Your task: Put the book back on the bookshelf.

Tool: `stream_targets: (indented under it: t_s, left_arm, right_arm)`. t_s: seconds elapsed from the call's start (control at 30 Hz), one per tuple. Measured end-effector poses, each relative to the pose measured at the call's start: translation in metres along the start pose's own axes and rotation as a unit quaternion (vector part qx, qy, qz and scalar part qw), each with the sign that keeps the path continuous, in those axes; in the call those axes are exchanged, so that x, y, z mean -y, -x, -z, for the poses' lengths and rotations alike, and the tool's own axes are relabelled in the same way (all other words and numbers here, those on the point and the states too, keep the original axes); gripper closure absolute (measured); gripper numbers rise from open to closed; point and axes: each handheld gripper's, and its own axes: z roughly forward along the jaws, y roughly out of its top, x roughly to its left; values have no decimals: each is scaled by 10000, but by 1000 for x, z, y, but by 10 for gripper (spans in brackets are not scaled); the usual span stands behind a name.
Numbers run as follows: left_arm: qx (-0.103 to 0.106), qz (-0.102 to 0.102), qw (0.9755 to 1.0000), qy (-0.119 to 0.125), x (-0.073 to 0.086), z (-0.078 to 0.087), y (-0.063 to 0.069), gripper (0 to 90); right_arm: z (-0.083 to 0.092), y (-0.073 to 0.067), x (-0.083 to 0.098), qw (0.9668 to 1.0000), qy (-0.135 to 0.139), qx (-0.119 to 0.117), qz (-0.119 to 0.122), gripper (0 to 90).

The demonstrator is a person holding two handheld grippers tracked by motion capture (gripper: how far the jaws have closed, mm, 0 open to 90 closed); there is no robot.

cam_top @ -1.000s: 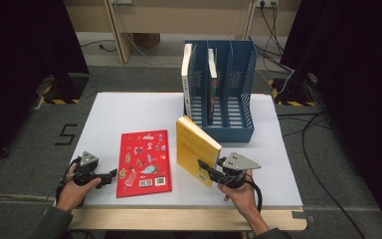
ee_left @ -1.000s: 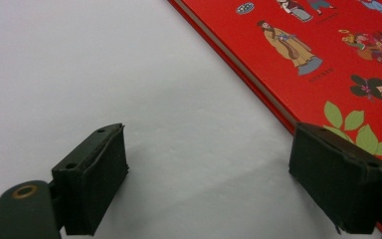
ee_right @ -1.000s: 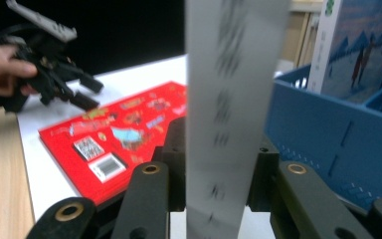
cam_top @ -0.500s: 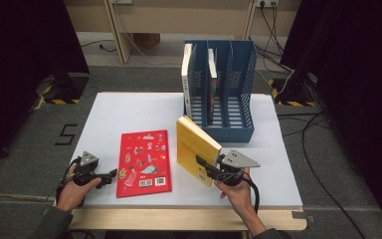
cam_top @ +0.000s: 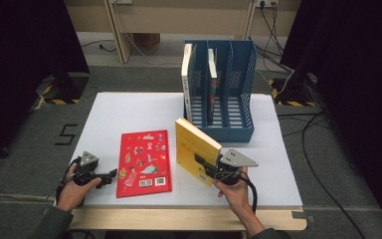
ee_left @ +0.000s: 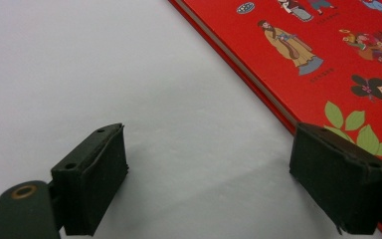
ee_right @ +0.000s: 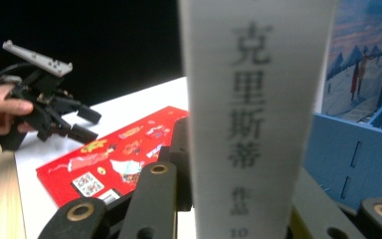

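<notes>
The yellow book's white spine read 克里斯蒂; the right gripper pinched it tilted, jaws just closing. The left gripper rested spread beside the red book.

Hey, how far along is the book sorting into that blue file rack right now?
Done: two books stand upright in the blue plastic file rack, a white-spined book and another book. In hand: the right gripper, its fingers just closing, clamps the yellow book, tilted up off the white table. Left: the red illustrated book lies flat, with the open left gripper at its edge.
</notes>
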Motion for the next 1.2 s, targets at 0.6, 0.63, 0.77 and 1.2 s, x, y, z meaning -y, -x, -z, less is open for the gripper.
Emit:
stream_targets:
  t_s: [0.6,0.63,0.77,1.2]
  left_arm:
    - [-4,0,10000,6,0,0,0,138]
    - [-3,-1,10000,5,0,0,0,138]
    - [-1,3,10000,9,0,0,0,138]
    - [25,11,10000,10,0,0,0,135]
  right_arm:
    - [19,7,-19,9974,534,66,-483,755]
    - [20,8,-20,9972,552,80,-500,755]
    - [26,9,-25,9964,651,132,-519,755]
    - [49,18,-37,9935,908,399,-563,755]
